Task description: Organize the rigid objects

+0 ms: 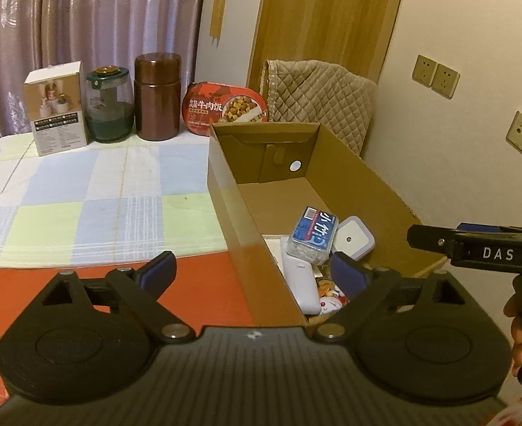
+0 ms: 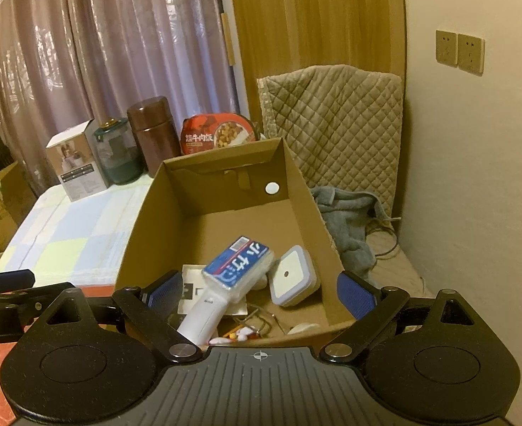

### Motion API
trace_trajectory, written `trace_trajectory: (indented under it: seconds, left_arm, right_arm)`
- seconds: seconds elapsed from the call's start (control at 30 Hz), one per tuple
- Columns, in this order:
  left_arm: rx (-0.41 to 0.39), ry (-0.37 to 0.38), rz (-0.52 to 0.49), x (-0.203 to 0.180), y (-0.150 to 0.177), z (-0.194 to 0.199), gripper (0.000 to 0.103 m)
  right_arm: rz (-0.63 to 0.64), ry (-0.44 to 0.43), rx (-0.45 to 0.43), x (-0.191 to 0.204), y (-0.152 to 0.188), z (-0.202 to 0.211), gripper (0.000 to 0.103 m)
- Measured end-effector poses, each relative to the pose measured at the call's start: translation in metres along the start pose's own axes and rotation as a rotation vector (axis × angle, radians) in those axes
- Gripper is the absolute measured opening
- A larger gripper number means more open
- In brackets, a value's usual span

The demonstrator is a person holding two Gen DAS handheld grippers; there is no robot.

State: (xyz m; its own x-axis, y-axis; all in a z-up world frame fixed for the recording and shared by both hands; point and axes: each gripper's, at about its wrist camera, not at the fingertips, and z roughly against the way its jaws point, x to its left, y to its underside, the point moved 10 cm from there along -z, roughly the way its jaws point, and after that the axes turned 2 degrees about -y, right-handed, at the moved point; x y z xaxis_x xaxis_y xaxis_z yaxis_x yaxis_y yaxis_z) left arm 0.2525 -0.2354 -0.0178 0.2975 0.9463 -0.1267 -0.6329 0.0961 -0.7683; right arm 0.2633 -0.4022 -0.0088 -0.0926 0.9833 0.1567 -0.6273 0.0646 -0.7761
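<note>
Cardboard box [image 2: 147,220], open-topped, on the table's right half: holds a blue-labelled packet [image 2: 237,266] lying across a white handheld device [image 2: 207,312], a white square lidded case [image 2: 291,278] just beside the packet at its 3 o'clock, and small oddments at the near wall. Left gripper [image 1: 253,271] and right gripper [image 2: 261,289]: both jaws wide, nothing between the pads, hovering over the box's near end. Along the checked cloth [image 1: 83,191] at the box's 10 o'clock stand a white carton [image 1: 56,110], green jar [image 1: 109,106], brown canister [image 1: 158,97] and red meal tub [image 1: 225,106].
</note>
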Motion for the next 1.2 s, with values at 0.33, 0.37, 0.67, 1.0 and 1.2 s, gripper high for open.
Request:
trace_trajectory:
  seconds: [0.33,0.37,0.67,1.0,1.2]
  left_arm:
    - [-0.057,-0.054,0.017,0.011,0.008,0.051,0.099]
    - [-0.061,-0.057,0.019,0.012,0.009,0.057,0.100]
    - [-0.073,-0.081,0.074,0.018,0.023,0.101,0.100]
    - [-0.077,-0.064,0.072,0.004,0.049,0.145,0.100]
    - [-0.076,-0.082,0.064,-0.002,0.062,0.162,0.100]
  right_arm:
    - [0.013,-0.031,-0.002,0.022,0.007,0.042,0.091]
    - [0.013,-0.032,-0.002,0.024,0.009,0.046,0.091]
    - [0.041,-0.014,-0.042,0.041,0.020,0.097,0.091]
    - [0.033,0.031,-0.061,0.049,0.039,0.145,0.091]
    - [0.039,0.045,-0.065,0.060,0.053,0.163,0.091]
